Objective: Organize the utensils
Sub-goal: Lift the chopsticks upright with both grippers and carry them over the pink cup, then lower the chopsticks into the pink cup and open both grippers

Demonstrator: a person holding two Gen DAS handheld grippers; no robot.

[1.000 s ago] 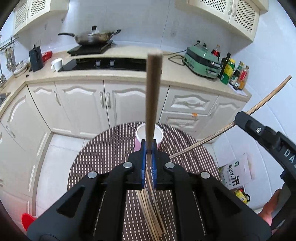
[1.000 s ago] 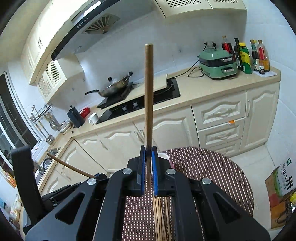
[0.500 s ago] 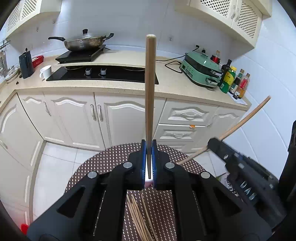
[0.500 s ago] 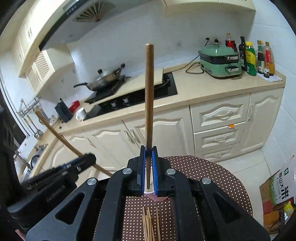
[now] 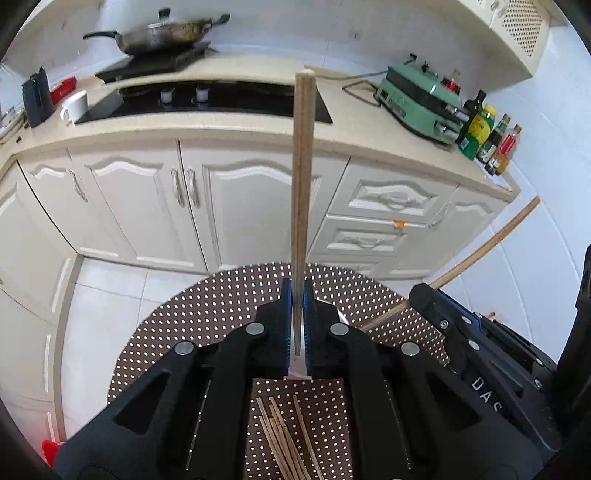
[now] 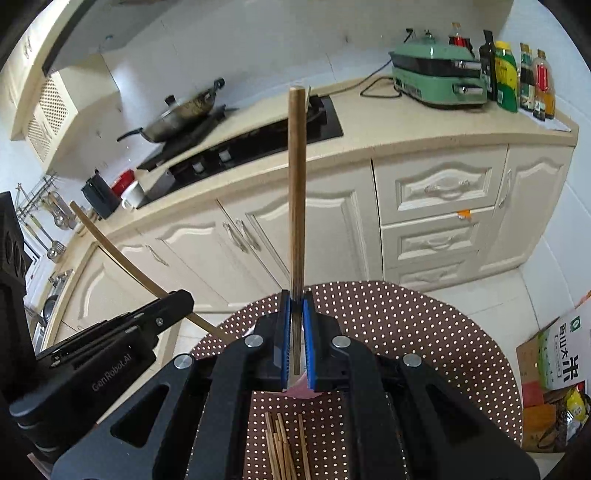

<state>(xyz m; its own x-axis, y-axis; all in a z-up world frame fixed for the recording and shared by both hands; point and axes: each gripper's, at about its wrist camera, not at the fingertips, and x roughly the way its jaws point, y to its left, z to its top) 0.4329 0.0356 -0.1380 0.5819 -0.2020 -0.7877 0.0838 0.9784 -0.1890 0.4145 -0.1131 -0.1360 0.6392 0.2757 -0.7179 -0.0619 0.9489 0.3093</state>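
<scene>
My left gripper (image 5: 295,325) is shut on a pale wooden chopstick (image 5: 303,177) that sticks up and away from its blue pads. My right gripper (image 6: 295,332) is shut on a darker wooden chopstick (image 6: 296,192), also pointing up. Each gripper shows in the other's view with its stick: the right gripper's body (image 5: 476,354) at the right, the left gripper's body (image 6: 96,350) at the left. Both hang over a round brown dotted table (image 5: 207,317). Several loose chopsticks (image 5: 284,439) lie on it under the jaws. A pink-and-white cup (image 6: 301,387) is mostly hidden behind the fingers.
Cream kitchen cabinets (image 5: 236,199) and a counter with a black hob (image 5: 207,99), a wok (image 5: 162,33), a green appliance (image 5: 421,99) and bottles (image 5: 487,136) stand beyond the table. A rice bag and boxes (image 6: 561,358) sit on the tiled floor at the right.
Both grippers have come down and forward with their chopsticks still gripped. The cup, plainly seen a second ago, is now almost hidden behind the jaws, and the loose chopsticks lie lower in view.
</scene>
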